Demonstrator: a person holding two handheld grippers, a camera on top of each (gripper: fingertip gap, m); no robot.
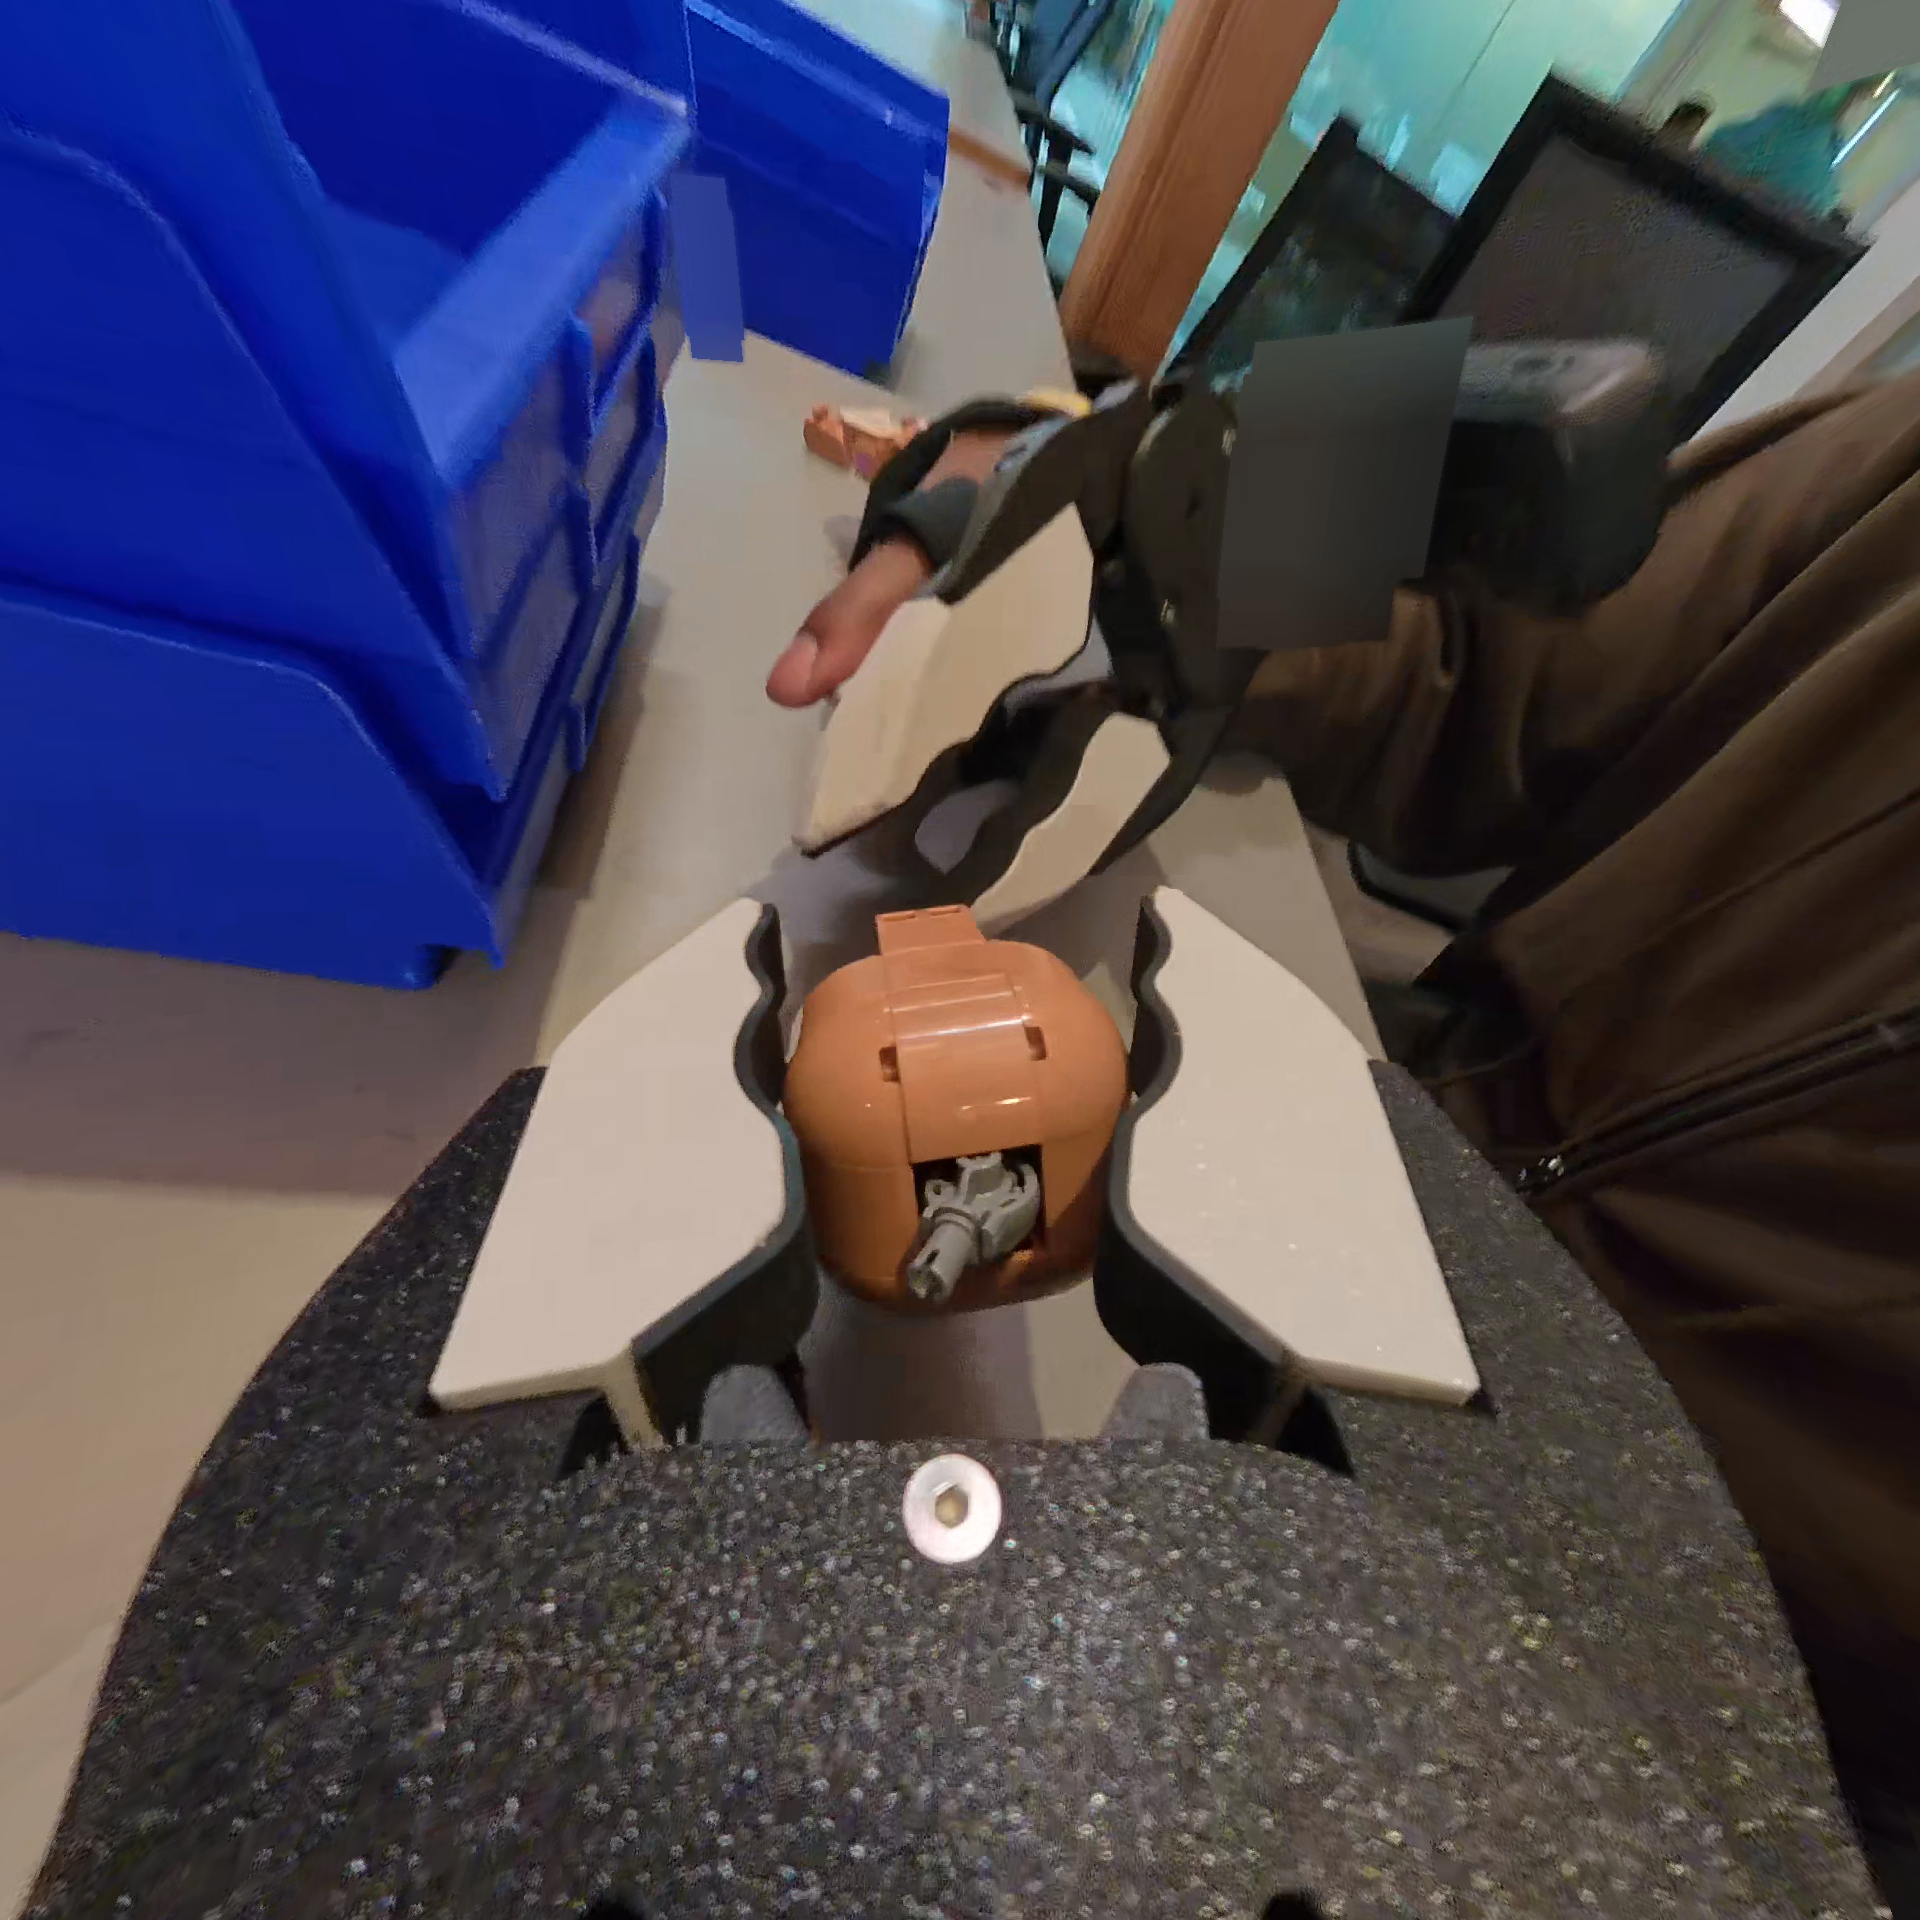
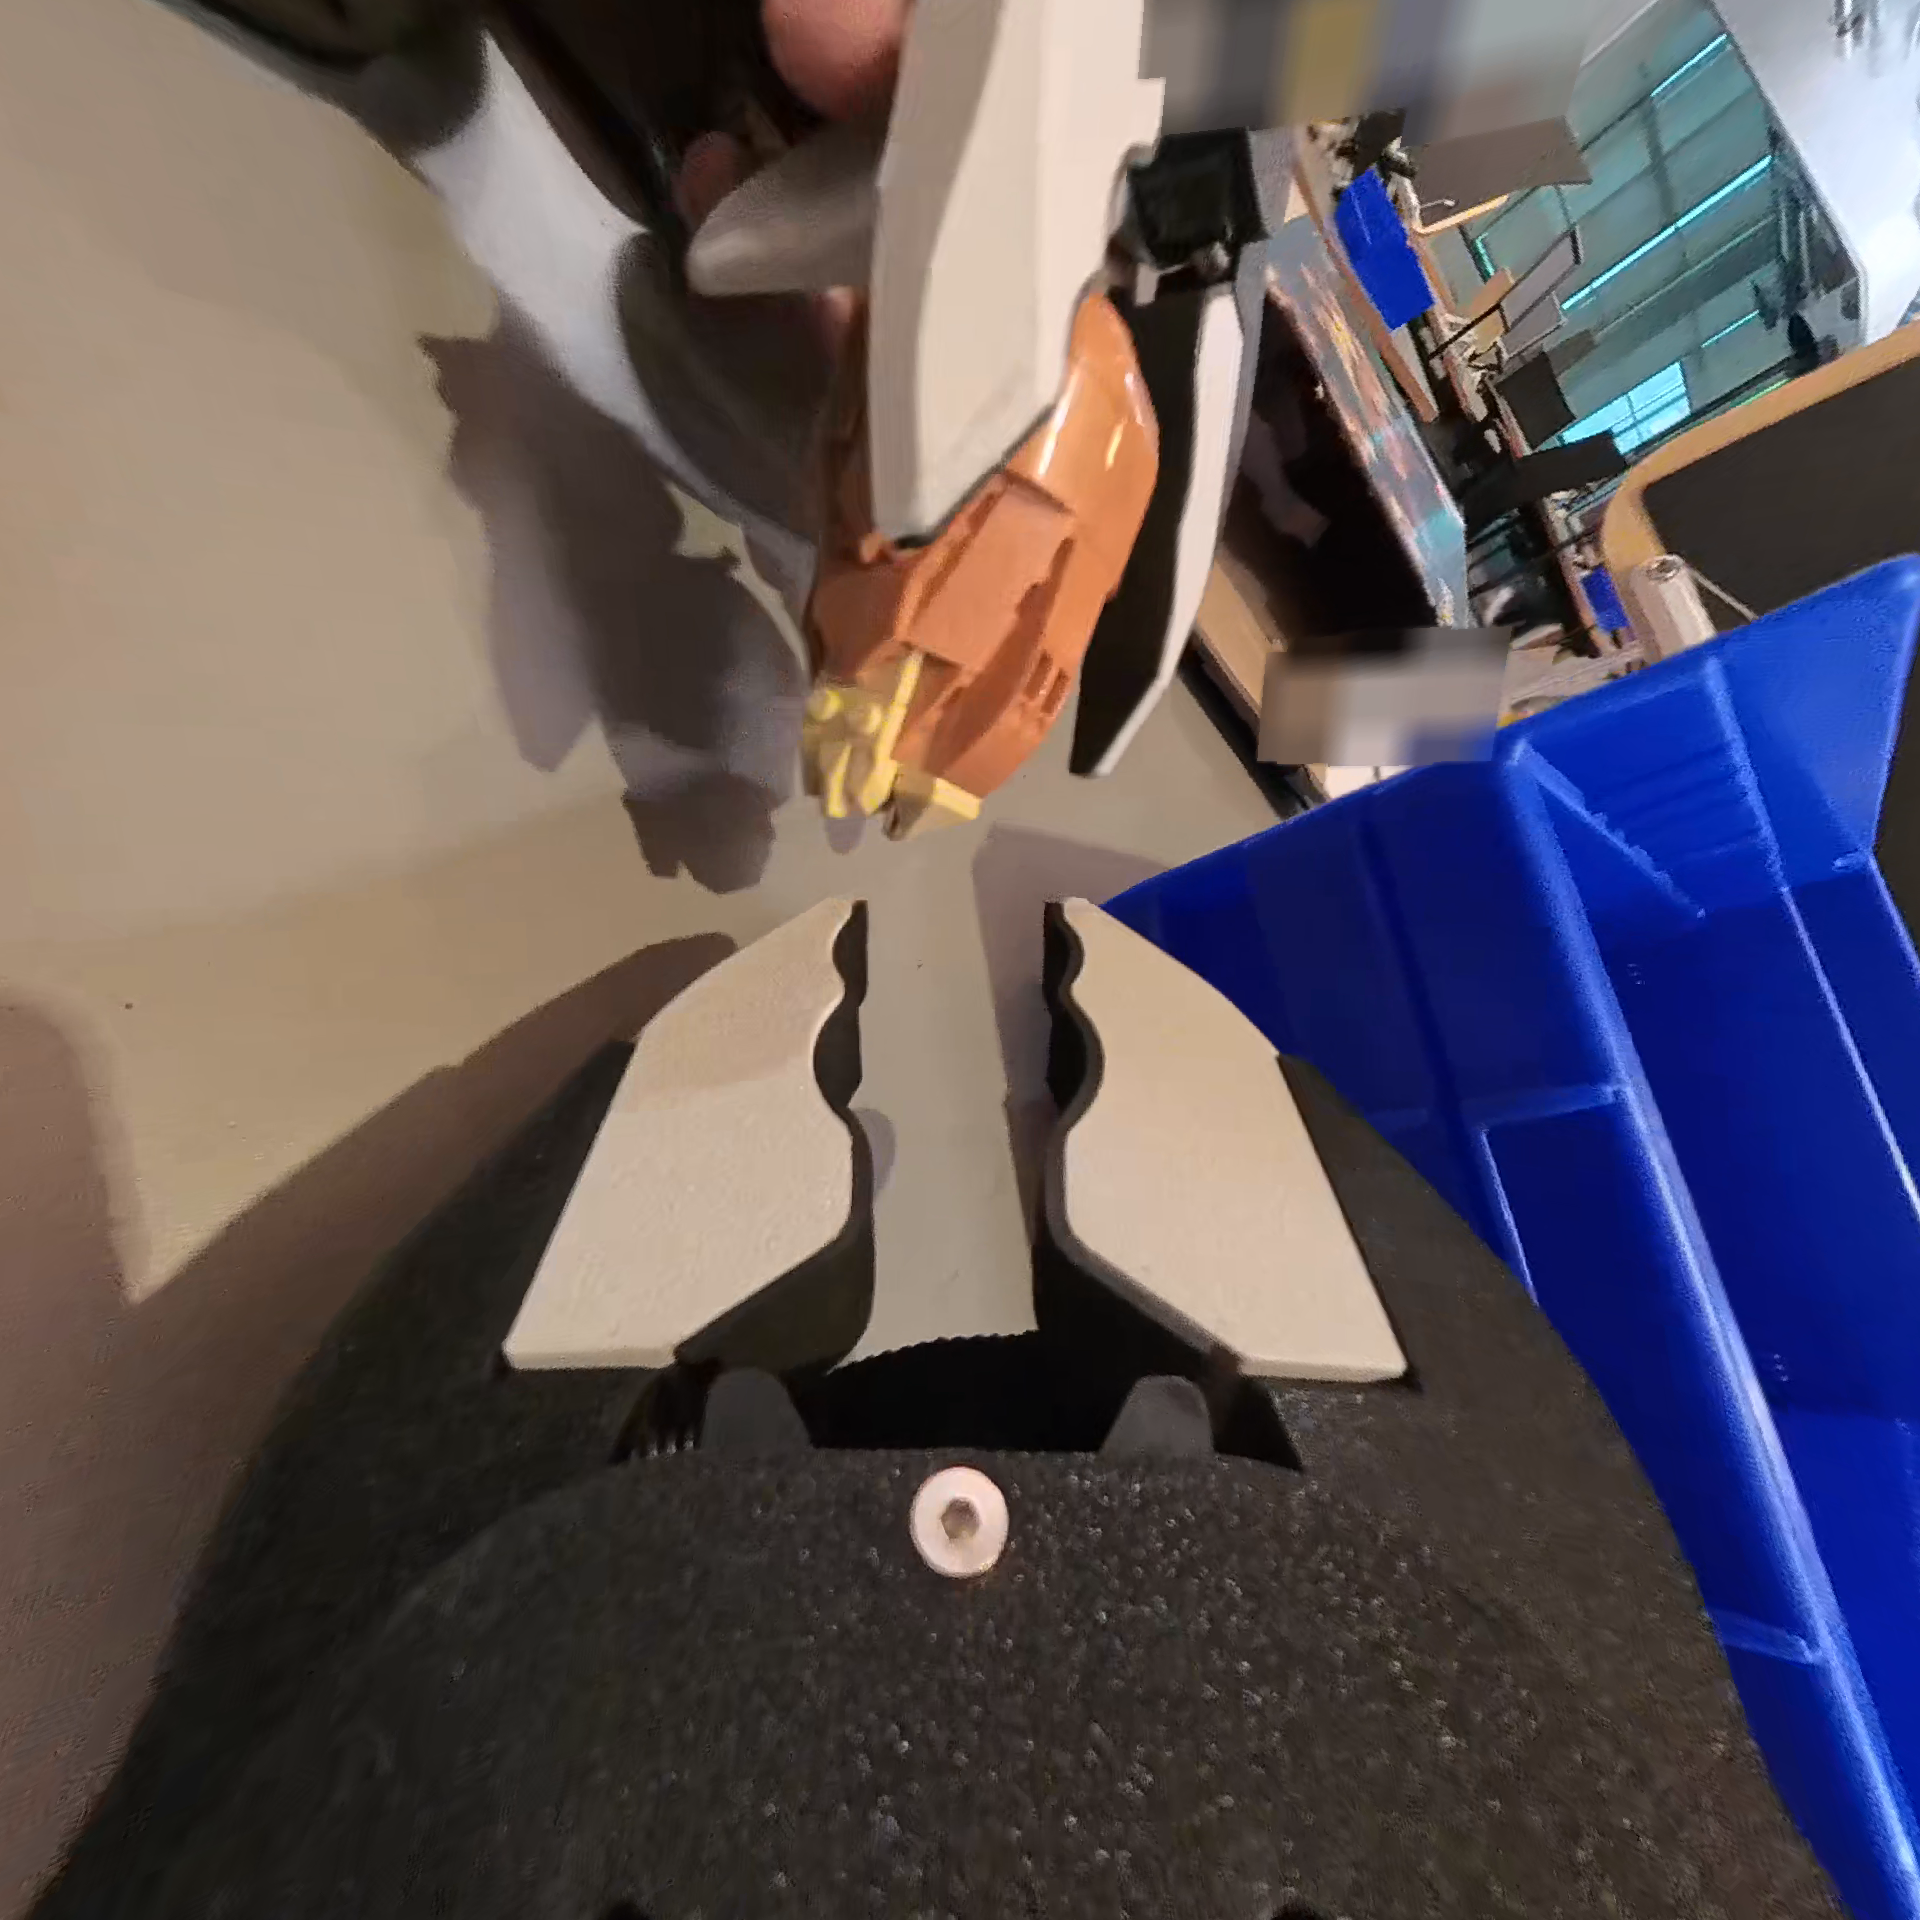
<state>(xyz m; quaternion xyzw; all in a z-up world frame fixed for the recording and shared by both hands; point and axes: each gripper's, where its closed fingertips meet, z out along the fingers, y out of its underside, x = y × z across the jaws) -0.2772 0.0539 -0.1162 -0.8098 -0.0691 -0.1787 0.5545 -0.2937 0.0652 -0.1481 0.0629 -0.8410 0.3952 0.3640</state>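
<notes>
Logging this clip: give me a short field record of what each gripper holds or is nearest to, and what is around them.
left gripper: shut on the brown toy piece, held above the table
toy detail: grey connector at the near end, yellow parts at the far end
right gripper: open, empty, nearest the toy's yellow end
surroundings: blue bins on the table; a bare thumb by the right gripper

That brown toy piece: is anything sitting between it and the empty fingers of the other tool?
Nothing visible does. The brown toy piece, shut in the left gripper, hangs just beyond the open right gripper; only bare table shows in the gap.
</notes>
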